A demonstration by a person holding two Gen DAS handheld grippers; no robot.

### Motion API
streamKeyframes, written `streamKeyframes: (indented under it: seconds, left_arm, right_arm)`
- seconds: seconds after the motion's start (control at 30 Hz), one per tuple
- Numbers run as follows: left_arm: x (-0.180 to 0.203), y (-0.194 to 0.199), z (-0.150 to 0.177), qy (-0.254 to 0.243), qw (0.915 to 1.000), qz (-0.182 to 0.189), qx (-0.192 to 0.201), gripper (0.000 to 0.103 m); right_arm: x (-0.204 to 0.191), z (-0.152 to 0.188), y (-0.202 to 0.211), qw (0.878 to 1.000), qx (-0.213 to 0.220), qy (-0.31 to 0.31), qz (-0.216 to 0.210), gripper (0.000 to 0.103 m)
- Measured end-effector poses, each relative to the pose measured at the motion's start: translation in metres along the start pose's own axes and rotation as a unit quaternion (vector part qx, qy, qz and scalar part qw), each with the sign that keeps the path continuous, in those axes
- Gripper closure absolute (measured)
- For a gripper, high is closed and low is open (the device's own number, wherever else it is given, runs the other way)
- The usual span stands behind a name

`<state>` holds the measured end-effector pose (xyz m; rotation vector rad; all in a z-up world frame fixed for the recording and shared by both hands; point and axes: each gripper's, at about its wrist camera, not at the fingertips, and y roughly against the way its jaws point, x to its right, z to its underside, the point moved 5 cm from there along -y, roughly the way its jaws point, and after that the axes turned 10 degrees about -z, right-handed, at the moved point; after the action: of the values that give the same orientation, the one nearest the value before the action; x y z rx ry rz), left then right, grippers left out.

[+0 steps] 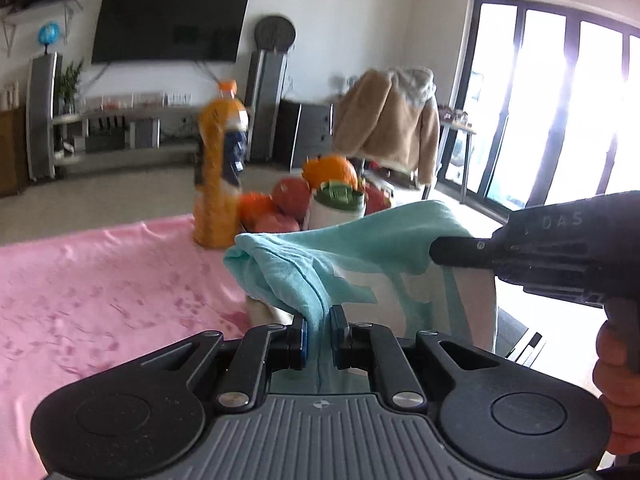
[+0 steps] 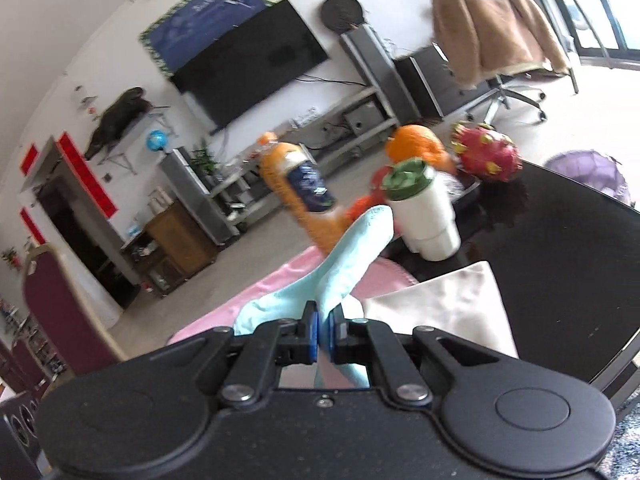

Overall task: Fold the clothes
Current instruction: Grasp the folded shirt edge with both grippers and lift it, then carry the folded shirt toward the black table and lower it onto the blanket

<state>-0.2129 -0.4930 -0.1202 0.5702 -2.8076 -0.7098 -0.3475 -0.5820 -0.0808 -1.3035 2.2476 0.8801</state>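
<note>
1. A pink sheet (image 1: 88, 280) covers the near table.
2. The teal garment (image 1: 320, 248) hangs above it, stretched between both claws.
3. The left gripper (image 1: 318, 336) pinches one edge.
4. The right gripper (image 2: 323, 330) is clamped on another.
5. A juice bottle (image 1: 220, 168) stands far behind.

The left tongs (image 1: 319, 336) are matt black plastic with bright metal pivot screws, a ribbed grey plastic base and blue pads. Between the pads sits the turquoise garment (image 1: 320, 256), a soft matt knit cloth with a stitched seam. Left of the tongs, the pink cover (image 1: 100, 280) is thin, slightly shiny cloth. Ahead of the right tongs (image 2: 324, 330), the white cup (image 2: 426, 216) is smooth plastic with a green lid. To their right, the bench (image 2: 560, 260) surface is glossy black, and the cream cloth (image 2: 448, 304) is smooth and matt.
</note>
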Motion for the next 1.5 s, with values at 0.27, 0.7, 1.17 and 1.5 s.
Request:
streamKeyframes:
  seconds: [0.27, 0.7, 1.17, 1.5]
  left_arm:
    - [-0.018, -0.110, 0.010, -0.016, 0.9926, -0.097, -0.070, 0.077]
    - [-0.054, -0.091, 0.047, 0.097, 0.9827, -0.025, -0.156, 0.048]
    - [-0.078, -0.094, 0.080, 0.272, 0.9339, 0.020, -0.231, 0.057]
    - [-0.047, -0.112, 0.065, 0.193, 0.9578, -0.003, -0.213, 0.070]
  right_arm:
    - [0.109, -0.001, -0.078, 0.991, -0.024, -0.031, 0.127, 0.078]
    - [0.161, 0.045, -0.027, 0.973, -0.043, -0.224, 0.045, 0.060]
    - [0.173, 0.087, -0.016, 0.944, -0.074, -0.319, 0.036, 0.069]
    - [0.174, 0.089, -0.023, 0.947, -0.069, -0.311, 0.032, 0.063]
